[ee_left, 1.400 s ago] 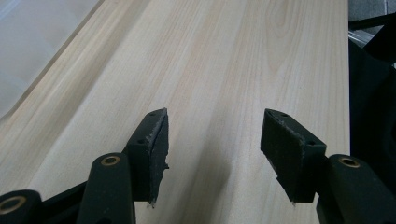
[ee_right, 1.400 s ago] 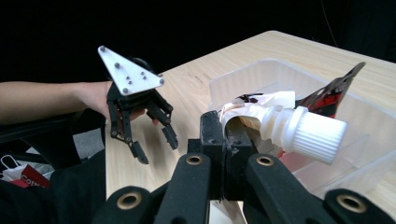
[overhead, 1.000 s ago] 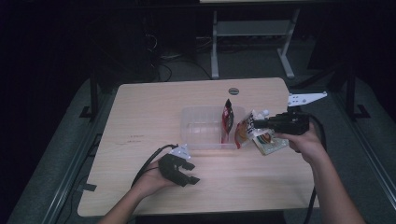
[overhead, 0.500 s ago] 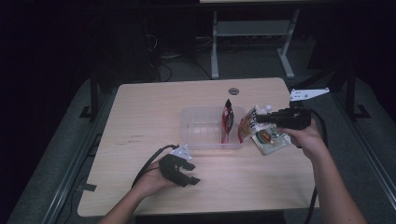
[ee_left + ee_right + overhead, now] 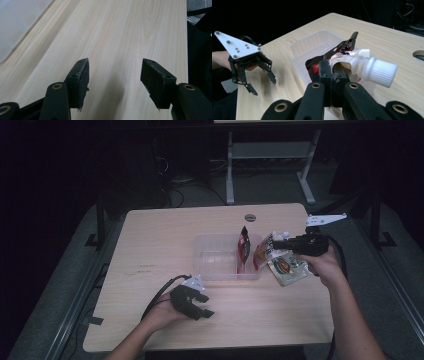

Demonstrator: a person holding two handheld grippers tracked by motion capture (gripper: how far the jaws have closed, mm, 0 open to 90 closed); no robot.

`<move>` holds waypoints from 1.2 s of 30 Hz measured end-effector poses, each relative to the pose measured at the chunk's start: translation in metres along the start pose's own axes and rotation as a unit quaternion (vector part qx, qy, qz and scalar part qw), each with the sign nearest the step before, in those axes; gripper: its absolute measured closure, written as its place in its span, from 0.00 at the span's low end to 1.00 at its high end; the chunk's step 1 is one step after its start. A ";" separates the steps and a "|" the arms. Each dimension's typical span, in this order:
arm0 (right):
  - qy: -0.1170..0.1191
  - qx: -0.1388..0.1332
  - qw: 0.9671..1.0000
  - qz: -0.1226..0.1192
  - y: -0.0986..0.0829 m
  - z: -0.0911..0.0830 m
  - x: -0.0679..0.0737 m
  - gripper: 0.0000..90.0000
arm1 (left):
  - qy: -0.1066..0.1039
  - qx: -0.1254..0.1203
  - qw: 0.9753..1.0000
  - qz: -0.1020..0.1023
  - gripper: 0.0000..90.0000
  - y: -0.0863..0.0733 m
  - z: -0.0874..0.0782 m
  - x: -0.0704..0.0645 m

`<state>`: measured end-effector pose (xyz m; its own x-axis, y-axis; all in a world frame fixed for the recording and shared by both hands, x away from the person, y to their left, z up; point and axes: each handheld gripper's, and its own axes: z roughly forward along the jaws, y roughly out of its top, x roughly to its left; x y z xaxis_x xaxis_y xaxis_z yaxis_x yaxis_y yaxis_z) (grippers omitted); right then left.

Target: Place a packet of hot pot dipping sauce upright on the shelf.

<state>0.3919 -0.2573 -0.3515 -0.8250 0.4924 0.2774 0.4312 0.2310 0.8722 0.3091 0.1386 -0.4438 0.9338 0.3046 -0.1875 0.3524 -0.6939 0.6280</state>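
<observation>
Right of centre in the high view, the right gripper (image 5: 278,244) is clamped tight on a spouted pouch (image 5: 286,268) near its white screw cap (image 5: 381,69); the pouch hangs just beside the right wall of the clear plastic tub (image 5: 218,259). A dark red packet (image 5: 243,249), possibly a snack bag, stands upright in that tub. At lower left, the left gripper (image 5: 201,306) rests on the wooden table (image 5: 160,235), jaws spread wide and holding nothing.

No legible text — pouch (image 5: 352,56) print too blurred.
</observation>
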 end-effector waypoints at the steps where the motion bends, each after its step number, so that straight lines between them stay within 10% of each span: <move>1: 0.000 0.000 1.000 0.001 0.000 0.001 -0.001 0.99 | 0.000 -0.001 1.000 -0.001 0.44 0.000 0.000 0.000; 36: -0.011 0.046 0.999 0.011 -0.016 0.038 -0.011 0.99 | 0.002 0.006 1.000 0.000 0.44 -0.002 0.000 0.000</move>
<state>0.4078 -0.2345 -0.3835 -0.8069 0.5161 0.2874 0.4823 0.2947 0.8250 0.3089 0.1397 -0.4454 0.9334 0.3073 -0.1851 0.3536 -0.7015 0.6187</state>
